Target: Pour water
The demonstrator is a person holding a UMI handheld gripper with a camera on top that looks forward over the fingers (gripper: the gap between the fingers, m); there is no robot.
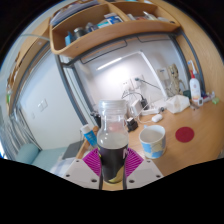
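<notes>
A wooden shelf (110, 30) runs high across the wall, above a white table (185, 125). Closest to the camera, a clear bottle (111, 135) with dark liquid in its lower half stands upright between the two fingers of the gripper (110, 165); the pink pads (93, 160) press against both its sides, so the tongs are clamped on it. Just right of the bottle, a white paper cup (152, 141) with a blue band sits on the table. Beyond it lies a small red coaster (184, 133).
</notes>
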